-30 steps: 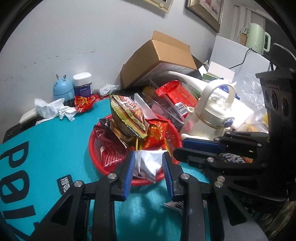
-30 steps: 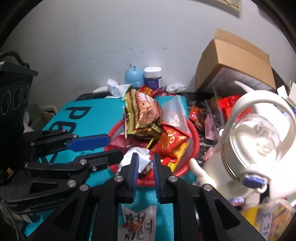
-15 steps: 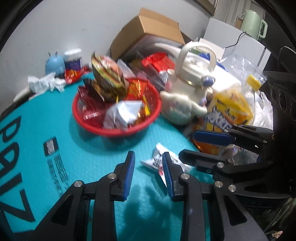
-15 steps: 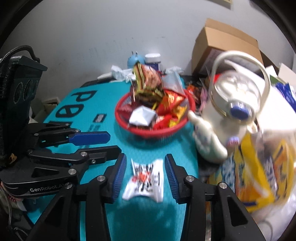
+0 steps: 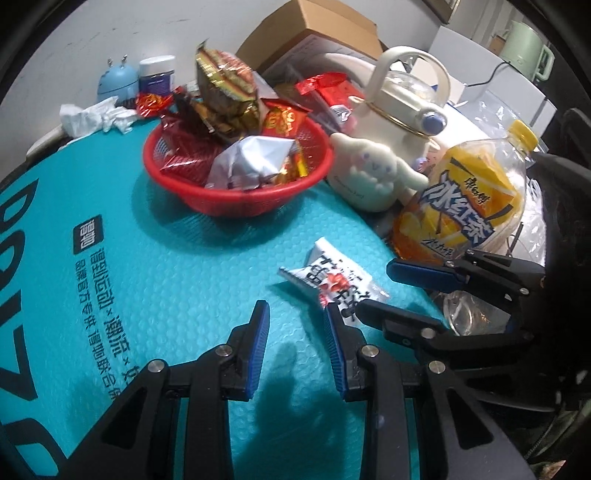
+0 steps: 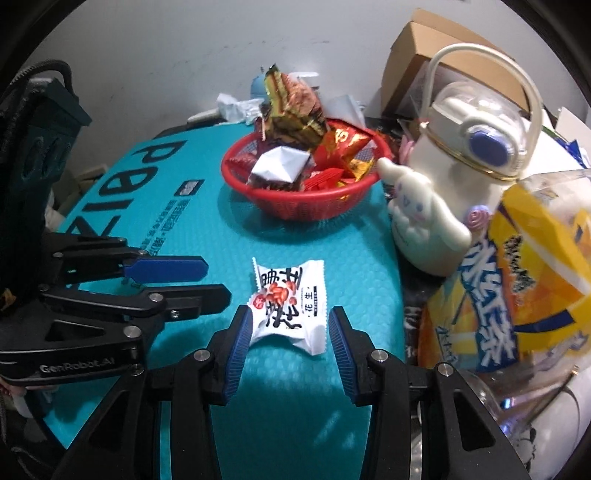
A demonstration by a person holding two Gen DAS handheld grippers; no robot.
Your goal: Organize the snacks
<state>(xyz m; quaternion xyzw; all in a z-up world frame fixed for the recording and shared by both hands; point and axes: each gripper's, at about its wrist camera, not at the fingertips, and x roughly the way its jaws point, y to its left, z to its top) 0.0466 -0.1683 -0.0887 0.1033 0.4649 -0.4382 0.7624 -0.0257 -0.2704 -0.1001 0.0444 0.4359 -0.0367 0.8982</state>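
Teal mat [image 6: 177,192] with large dark lettering covers the table, backed by a pale wall. At the far centre stands a red basket [image 6: 280,206], heaped with snack packets, among them a silver-white folded pouch [image 6: 282,164] and a tall brown-and-gold packet [image 6: 291,107] standing on end. To the right of the basket, just beside its rim, stands a cream kettle [image 6: 476,155] with a hooped handle and a plush-like white figure at its base; nearer and further right, a large bottle with a yellow-and-blue label [image 6: 517,280] lies tilted and fills the right edge, cut off by the frame. A cardboard box [image 5: 314,33] and crumpled white tissue [image 5: 96,116] sit at the far side near the wall; a small blue object and a jar beside the tissue are too small to identify.

A white peanut-candy packet [image 6: 291,302] lies flat on the mat, well apart from the basket on its near side. The right gripper [image 6: 290,325] is spread wide with its jaws on either side of the packet's near end; whether the left pad touches the wrapper cannot be told. The left gripper [image 5: 295,328] is likewise released and holds nothing, its right jaw overlapping the packet's near corner in the left wrist view, so contact there cannot be judged.
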